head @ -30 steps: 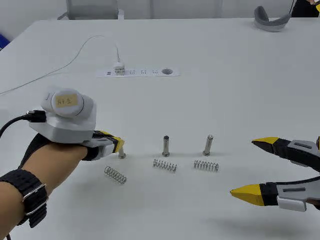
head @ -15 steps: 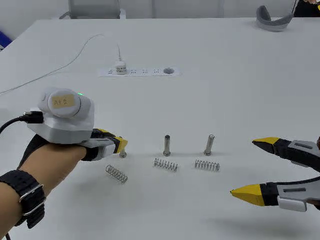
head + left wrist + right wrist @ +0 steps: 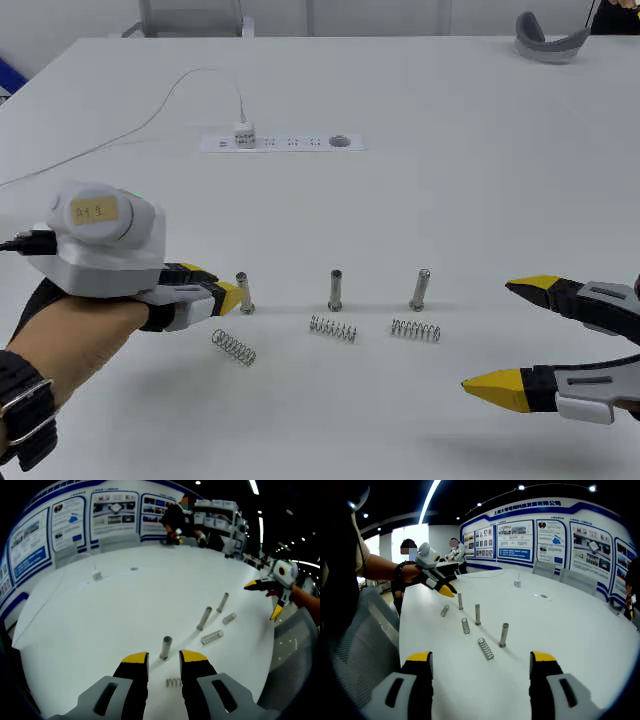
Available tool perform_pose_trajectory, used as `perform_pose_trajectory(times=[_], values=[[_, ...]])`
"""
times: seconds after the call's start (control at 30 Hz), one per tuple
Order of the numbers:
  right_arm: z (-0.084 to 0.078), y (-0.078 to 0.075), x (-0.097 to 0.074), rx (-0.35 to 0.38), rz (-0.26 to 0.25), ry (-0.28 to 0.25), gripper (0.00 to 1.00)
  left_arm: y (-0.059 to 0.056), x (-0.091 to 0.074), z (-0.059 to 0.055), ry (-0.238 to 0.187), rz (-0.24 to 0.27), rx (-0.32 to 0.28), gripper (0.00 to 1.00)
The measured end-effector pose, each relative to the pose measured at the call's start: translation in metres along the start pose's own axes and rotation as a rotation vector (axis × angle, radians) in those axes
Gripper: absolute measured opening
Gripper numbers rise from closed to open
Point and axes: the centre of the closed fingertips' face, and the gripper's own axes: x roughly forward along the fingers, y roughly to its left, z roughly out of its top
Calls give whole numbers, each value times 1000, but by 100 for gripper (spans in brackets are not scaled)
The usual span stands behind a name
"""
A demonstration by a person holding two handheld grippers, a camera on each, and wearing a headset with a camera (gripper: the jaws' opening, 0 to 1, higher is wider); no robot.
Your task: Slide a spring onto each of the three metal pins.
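- White table (image 3: pixel 480 160), three steel pins upright in a row: left pin (image 3: pixel 243 293), mid pin (image 3: pixel 335 290), right pin (image 3: pixel 419 289). All are bare.
- One spring lies flat on the person's side of each pin: left spring (image 3: pixel 232 347), mid spring (image 3: pixel 332 328), right spring (image 3: pixel 415 330). With none on a pin yet, the task looks to be at its start.
- The left claw (image 3: pixel 222 290) sits low at the left pin, jaws a narrow gap apart and holding nothing. In the left gripper view the pin stands just ahead of the tips, in line with the gap and not pinched.
- The right claw (image 3: pixel 492 334) hovers well to the right of the row, jaws spread wide and empty.
- The left spring lies on the table just to the person's side of the left claw's tips. In the left gripper view it peeks up between the jaws, nearer than the pin. The left hand is by far the closer to it.
- Its long axis lies flat and slanted across the table, while the pin stands upright. On that showing, the spring must be lifted and turned on end before it can slide down.
- The right spring lies to the right claw's left, its long axis running along the row toward that claw. That hand is the nearer one for it.
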Motion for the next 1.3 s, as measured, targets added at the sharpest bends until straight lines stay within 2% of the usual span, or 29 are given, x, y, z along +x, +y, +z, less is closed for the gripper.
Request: perform_pose_trajectory(times=[0.3,0.4,0.47,0.57,0.63,0.67,0.83,1.03,1.13,1.3], values=[[-1,0,0,1,2,4,81,-5,-6,-11,12,-102,31,25],[-1,0,0,2,0,5,81,-8,-8,-14,19,-147,67,26],[-1,0,0,3,0,6,81,-12,-8,-17,30,-184,136,28],[-1,0,0,4,0,8,81,-17,-6,-30,81,-228,234,33],[-1,0,1,3,1,9,81,-20,-5,-35,92,-252,260,36],[-1,0,0,3,1,9,81,-24,-4,-37,97,-283,274,37],[-2,-1,0,7,-4,11,81,-35,-2,-37,92,-354,349,44],[-2,-1,-1,9,-8,11,81,-47,1,-40,130,-429,378,42],[-2,-2,-2,12,-11,9,81,-47,5,-46,161,-440,393,39],[-2,-2,-2,13,-14,9,81,-45,6,-54,196,-442,380,38]])
